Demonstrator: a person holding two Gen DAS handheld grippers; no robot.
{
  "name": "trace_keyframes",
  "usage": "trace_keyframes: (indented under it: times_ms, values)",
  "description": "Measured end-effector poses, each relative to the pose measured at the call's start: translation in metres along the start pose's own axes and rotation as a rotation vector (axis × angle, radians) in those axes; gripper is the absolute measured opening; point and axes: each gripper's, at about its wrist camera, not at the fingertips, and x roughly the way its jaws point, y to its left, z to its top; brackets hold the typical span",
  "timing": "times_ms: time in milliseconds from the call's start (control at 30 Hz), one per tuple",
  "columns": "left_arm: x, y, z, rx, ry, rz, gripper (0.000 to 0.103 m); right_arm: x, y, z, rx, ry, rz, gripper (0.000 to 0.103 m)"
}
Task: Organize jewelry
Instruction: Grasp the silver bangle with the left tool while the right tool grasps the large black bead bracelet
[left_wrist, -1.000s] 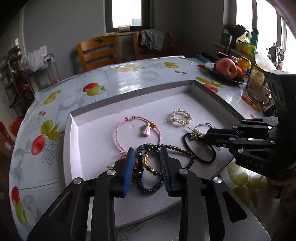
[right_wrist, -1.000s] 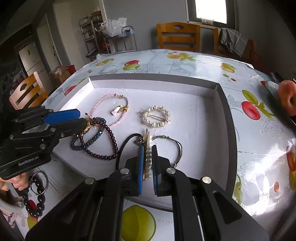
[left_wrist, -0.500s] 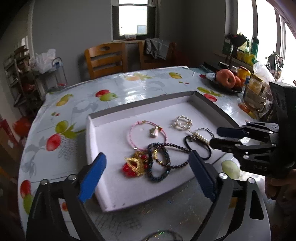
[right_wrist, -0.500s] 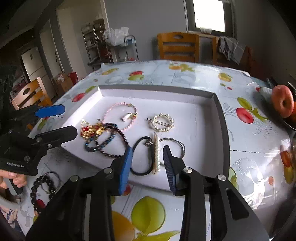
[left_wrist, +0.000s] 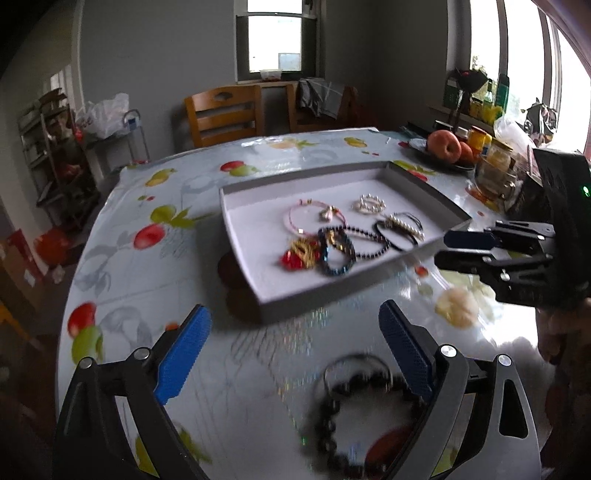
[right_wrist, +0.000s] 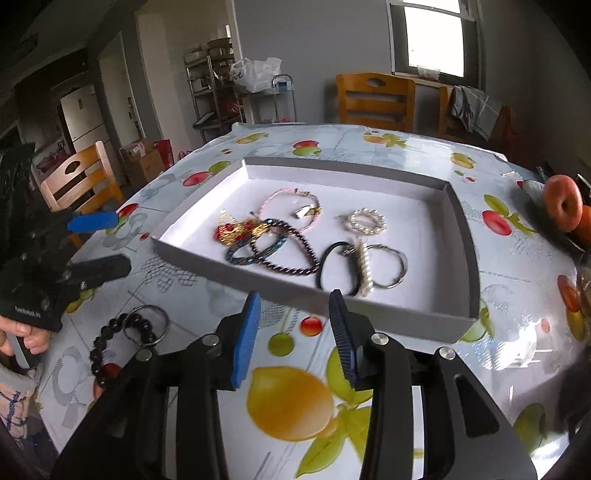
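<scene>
A grey tray (left_wrist: 255, 280) (right_wrist: 467, 258) with a white floor holds several pieces of jewelry: a pink cord bracelet (right_wrist: 284, 195), a pearl ring clip (right_wrist: 367, 223), a pearl hair tie (right_wrist: 360, 266), dark bead bracelets (right_wrist: 280, 251) and a red and gold piece (right_wrist: 231, 230). A black bead bracelet (left_wrist: 332, 417) (right_wrist: 110, 332) with a thin metal ring (right_wrist: 155, 325) lies on the tablecloth outside the tray. My left gripper (left_wrist: 295, 350) is open, above and just before that bracelet. My right gripper (right_wrist: 293, 332) is open and empty, short of the tray's near wall.
The table has a fruit-print cloth (right_wrist: 288, 398). A plate with apples (left_wrist: 445, 147) and jars (left_wrist: 495, 166) stand at the far right edge. Wooden chairs (left_wrist: 225, 114) stand behind the table, and another chair (right_wrist: 77, 181) stands at its left side.
Both grippers have opened and drawn back out of the tray, leaving the bead bracelets and the pearl hair tie inside. The left gripper now hangs over the black bead bracelet on the cloth.
</scene>
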Motion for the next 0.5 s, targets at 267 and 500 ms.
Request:
trace_keyframes:
  times_ms: [267,500]
  values:
    - [-0.012,-0.002,-0.034,0.017,0.041,-0.021,0.092,-0.004,0.026,-0.016,-0.048,0.035,0.037,0.047]
    - [-0.017,0.004,-0.052,-0.003,0.059,-0.023,0.092,0.001,0.054,-0.023,-0.081,0.062,0.102,0.047]
